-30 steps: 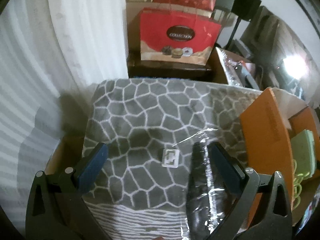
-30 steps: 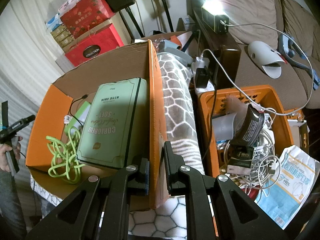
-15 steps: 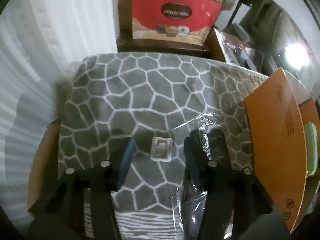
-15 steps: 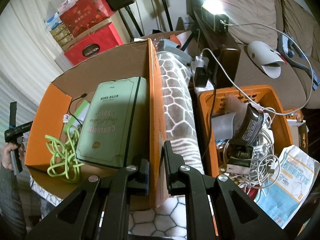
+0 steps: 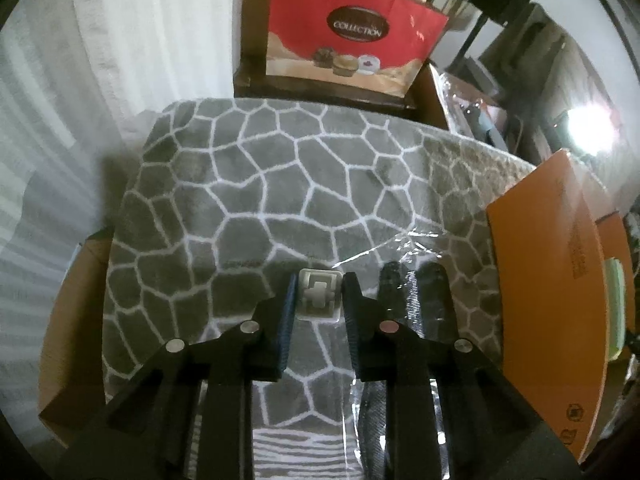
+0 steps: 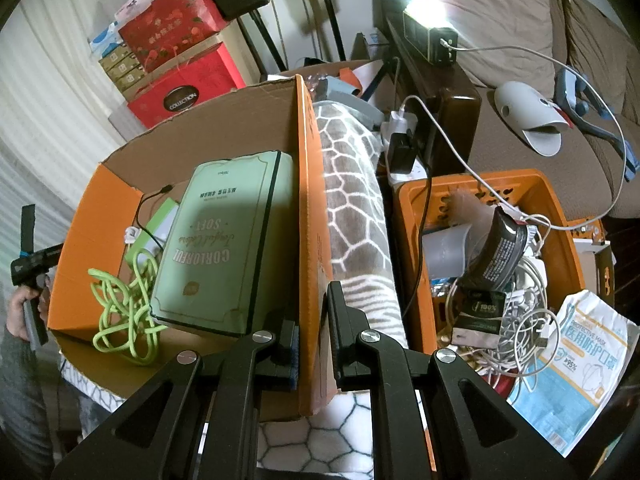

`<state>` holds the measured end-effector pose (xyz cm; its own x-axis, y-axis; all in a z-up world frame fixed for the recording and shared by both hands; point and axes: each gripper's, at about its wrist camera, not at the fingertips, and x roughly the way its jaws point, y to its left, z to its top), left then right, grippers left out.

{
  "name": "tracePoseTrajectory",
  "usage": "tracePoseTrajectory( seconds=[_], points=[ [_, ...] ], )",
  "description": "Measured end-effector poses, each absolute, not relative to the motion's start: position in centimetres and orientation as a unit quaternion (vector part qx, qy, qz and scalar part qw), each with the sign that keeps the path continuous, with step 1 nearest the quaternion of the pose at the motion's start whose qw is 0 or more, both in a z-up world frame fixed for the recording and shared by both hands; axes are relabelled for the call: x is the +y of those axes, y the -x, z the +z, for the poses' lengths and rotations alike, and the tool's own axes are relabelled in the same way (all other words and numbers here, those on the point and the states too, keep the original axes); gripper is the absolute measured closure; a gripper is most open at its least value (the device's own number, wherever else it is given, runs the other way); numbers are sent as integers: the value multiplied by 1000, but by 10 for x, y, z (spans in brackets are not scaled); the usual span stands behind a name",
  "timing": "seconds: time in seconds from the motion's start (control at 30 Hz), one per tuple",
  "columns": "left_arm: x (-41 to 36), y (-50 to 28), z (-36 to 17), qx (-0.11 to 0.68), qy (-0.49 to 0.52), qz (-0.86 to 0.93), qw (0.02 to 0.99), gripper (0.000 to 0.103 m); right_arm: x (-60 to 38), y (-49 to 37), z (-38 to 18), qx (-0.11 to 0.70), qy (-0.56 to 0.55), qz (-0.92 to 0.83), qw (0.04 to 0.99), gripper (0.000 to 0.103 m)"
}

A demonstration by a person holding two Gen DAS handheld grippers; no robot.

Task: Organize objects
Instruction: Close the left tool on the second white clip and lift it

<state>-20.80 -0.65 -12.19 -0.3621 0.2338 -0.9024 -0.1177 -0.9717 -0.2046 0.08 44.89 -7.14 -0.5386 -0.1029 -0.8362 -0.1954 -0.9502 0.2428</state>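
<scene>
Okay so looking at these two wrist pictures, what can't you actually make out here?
- Left wrist view: whether the left gripper truly pinches the small white plastic clip on the grey cobble-patterned blanket; its pads flank it closely.
- Left wrist view: the dark item in clear plastic wrap, half hidden behind the right-hand finger.
- Right wrist view: what lies under the pale green hardcover book in the orange cardboard box, whose wall the right gripper clamps.

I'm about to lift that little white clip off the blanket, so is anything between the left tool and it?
Nothing visible. The left tool already has its fingers on either side of the small white clip on the grey blanket. The clear-wrapped dark items lie just to its right, outside the fingers.
</scene>
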Motion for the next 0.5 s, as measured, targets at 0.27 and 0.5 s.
tracePoseTrajectory(
  seconds=[0.27, 0.5],
  points=[
    [7, 201, -79, -49, 521, 841, 134, 82, 449, 0, -71, 155, 480, 863, 27, 93],
    [41, 188, -37, -38, 490, 853, 176, 82, 448, 1, -71, 155, 480, 863, 27, 93]
  ],
)
